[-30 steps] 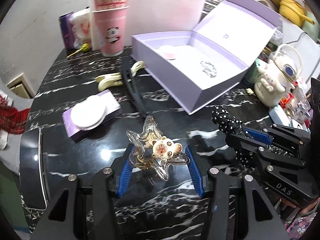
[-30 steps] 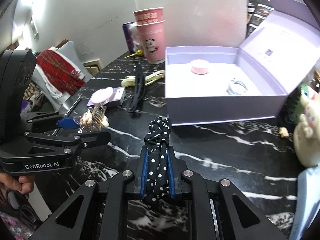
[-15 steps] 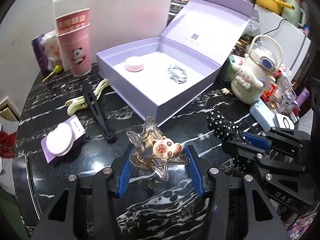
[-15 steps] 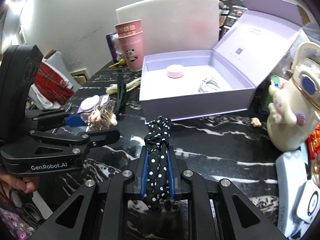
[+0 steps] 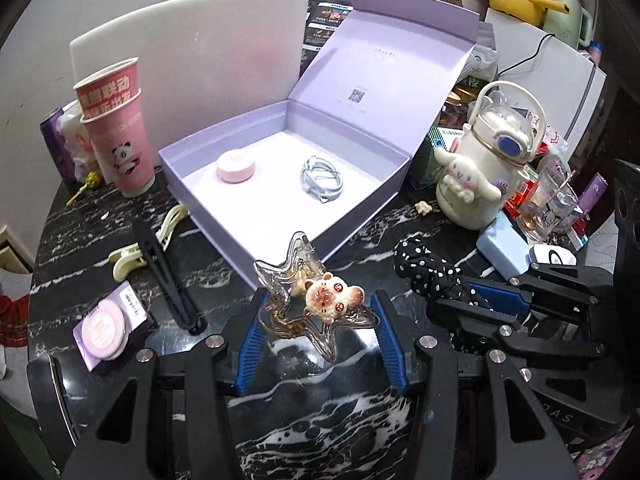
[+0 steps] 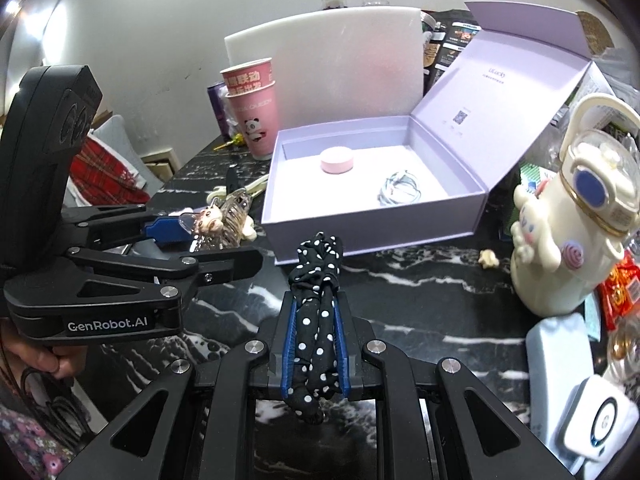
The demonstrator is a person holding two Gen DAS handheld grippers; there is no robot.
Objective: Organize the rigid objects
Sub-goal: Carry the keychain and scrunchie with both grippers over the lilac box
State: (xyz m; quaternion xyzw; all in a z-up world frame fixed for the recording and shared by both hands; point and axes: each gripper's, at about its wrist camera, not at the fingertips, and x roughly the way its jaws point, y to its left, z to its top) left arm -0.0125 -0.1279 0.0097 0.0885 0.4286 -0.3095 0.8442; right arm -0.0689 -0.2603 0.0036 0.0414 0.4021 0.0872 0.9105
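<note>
- Left wrist view: the stacked pink paper cups point(image 5: 120, 136) carry red bands with white Chinese characters and a panda drawing; the raised lid of the lilac box point(image 5: 280, 168) shows a small printed line and a QR code, too small to read; the right gripper point(image 5: 496, 296) at the right edge bears the letters "DAS" on its side.
- Same view: the left gripper point(image 5: 318, 320) has its blue pads closed on the clear star-shaped hair claw point(image 5: 304, 300), which has a small bear charm on top; the claw hangs above the black marble table point(image 5: 360, 420), just in front of the box's near corner; inside the box lie a pink round case point(image 5: 235, 166) and a coiled pale cable point(image 5: 322, 178).
- Right wrist view: the left gripper's side reads "GenRobot.AI"; the box lid shows a faint logo, unreadable, above a QR code; the cups show the same characters and panda.
- Same view: the right gripper point(image 6: 316, 320) is clamped narrowly on a black polka-dot hair tie point(image 6: 316, 300), which sticks out past the fingertips toward the box's front wall; the left gripper holds the claw off to the left, near the box's left side.
</note>
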